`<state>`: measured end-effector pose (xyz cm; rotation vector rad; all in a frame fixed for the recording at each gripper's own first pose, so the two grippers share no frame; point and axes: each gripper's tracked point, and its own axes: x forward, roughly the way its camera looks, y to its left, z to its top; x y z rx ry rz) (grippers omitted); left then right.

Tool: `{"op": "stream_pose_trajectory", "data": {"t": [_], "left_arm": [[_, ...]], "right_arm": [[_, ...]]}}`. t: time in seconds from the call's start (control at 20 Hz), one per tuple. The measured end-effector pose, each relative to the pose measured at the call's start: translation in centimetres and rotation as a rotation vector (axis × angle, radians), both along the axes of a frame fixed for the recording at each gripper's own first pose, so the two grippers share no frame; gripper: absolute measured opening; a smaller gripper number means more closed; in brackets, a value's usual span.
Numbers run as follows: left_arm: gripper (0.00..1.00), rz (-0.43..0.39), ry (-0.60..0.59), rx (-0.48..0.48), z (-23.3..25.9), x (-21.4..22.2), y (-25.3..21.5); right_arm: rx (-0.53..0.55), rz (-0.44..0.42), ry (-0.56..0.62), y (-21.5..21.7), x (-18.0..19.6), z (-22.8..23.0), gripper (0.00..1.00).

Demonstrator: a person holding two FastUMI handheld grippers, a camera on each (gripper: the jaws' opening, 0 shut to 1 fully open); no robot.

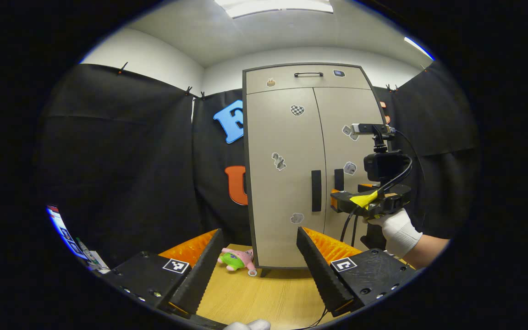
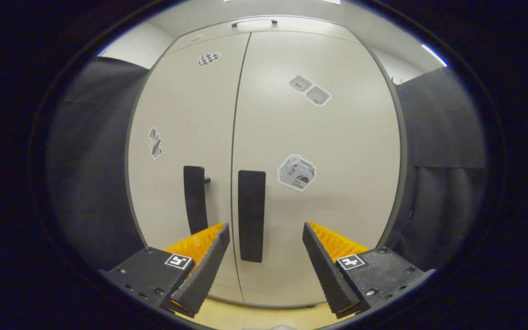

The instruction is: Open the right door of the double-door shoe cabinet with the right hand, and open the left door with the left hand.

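The beige shoe cabinet (image 1: 287, 137) stands on the table with both doors closed. In the left gripper view its left door handle (image 1: 316, 190) and right door handle (image 1: 338, 179) are two dark vertical bars beside the centre seam. My left gripper (image 1: 259, 231) is open and well short of the cabinet. A gloved hand (image 1: 399, 231) holds my right gripper (image 1: 335, 198) up against the right door handle. In the right gripper view, the right gripper (image 2: 266, 225) is open and close to the doors. The right door handle (image 2: 251, 215) lies between its fingers, nearer the left one. The left door handle (image 2: 195, 199) is just outside.
A pink and green plush toy (image 1: 236, 260) lies on the wooden table (image 1: 264, 293) at the cabinet's front left foot. A drawer with a dark handle (image 1: 308, 74) tops the cabinet. Black cloth closes in both sides. Some small items (image 1: 78, 245) sit at the far left.
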<state>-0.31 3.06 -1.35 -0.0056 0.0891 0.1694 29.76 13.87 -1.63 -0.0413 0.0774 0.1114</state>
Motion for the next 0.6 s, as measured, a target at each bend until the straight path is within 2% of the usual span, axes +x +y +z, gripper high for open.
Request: {"op": "stream_pose_trajectory", "data": {"t": [0.1,0.3,0.35,0.4,0.5,0.55,0.6], "left_arm": [[0.96,0.008,0.004,0.003,-0.1,0.4,0.2],[0.96,0.019,0.001,0.002,-0.1,1.0,0.6],[0.96,0.018,0.000,0.000,-0.1,1.1,0.7],[0.96,0.016,0.001,0.000,-0.2,1.4,0.7],[0.96,0.013,0.003,-0.002,-0.4,1.4,0.8],[0.96,0.009,-0.003,-0.005,-0.3,1.4,0.8],[0.96,0.001,-0.011,-0.005,0.0,1.5,0.7]], "right_arm": [[0.010,-0.003,0.015,0.6,1.3,-0.4,0.97],[0.043,0.013,0.042,1.4,2.7,-0.6,0.82],[0.044,0.001,0.050,1.2,2.9,-0.7,0.72],[0.049,-0.014,0.052,1.1,3.1,-0.8,0.67],[0.067,0.002,0.058,1.8,3.2,-0.8,0.51],[0.068,-0.004,0.054,1.7,3.4,-0.7,0.38],[0.066,-0.010,0.052,1.7,3.4,-0.8,0.36]]}}
